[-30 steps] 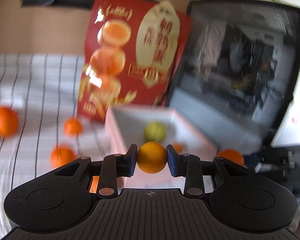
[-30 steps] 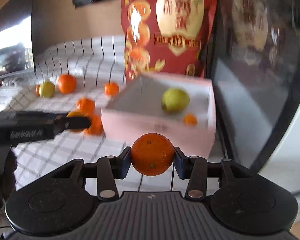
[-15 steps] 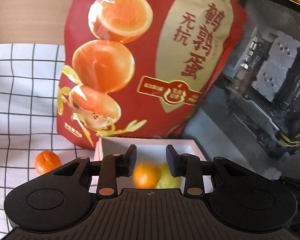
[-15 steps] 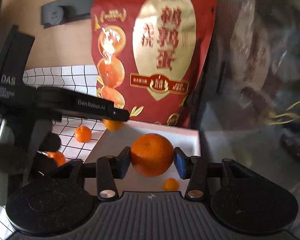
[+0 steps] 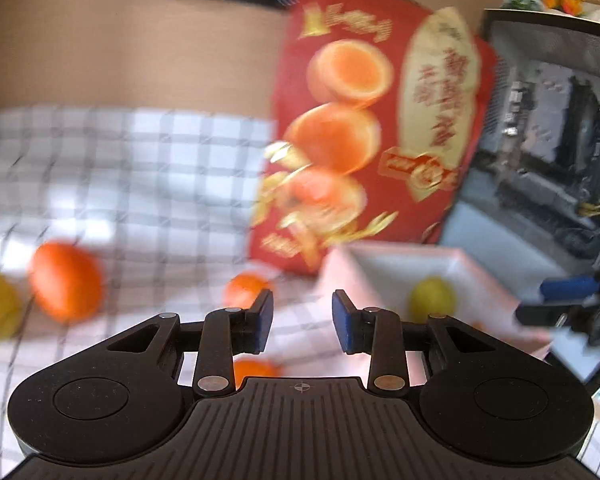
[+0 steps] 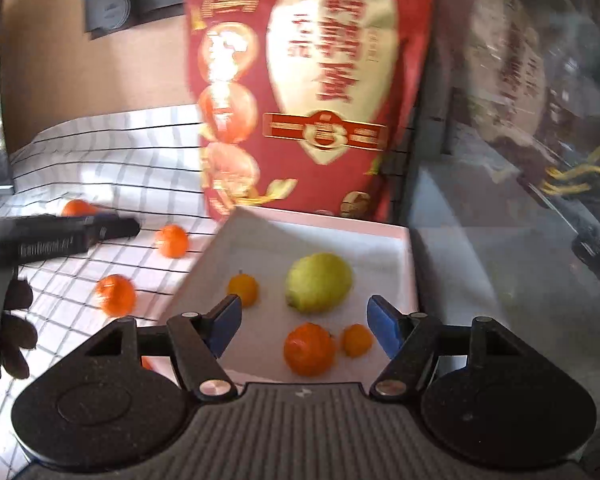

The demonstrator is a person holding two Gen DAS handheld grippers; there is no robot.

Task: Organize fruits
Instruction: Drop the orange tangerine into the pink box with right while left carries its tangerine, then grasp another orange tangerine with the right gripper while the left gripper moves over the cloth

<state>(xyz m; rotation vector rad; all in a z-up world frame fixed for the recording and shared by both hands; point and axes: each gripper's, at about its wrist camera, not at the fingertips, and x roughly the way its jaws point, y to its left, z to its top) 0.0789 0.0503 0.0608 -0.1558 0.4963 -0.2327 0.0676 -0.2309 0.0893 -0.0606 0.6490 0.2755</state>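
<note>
Jaws apart above glossy orange

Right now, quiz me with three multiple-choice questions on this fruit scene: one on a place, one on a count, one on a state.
1. Where is the yellow-green lemon?
A. on the checked cloth
B. inside the pale pink box
C. on top of the red bag

2. How many orange fruits lie in that box?
A. one
B. three
C. five

3. How do the right gripper's fingers stand?
A. shut on an orange fruit
B. shut on the lemon
C. apart and empty

Answers:
1 B: the lemon rests on the box floor.
2 B: one larger and two small ones lie around the lemon.
3 C: the fingers have just been opening and nothing is between them.
</note>
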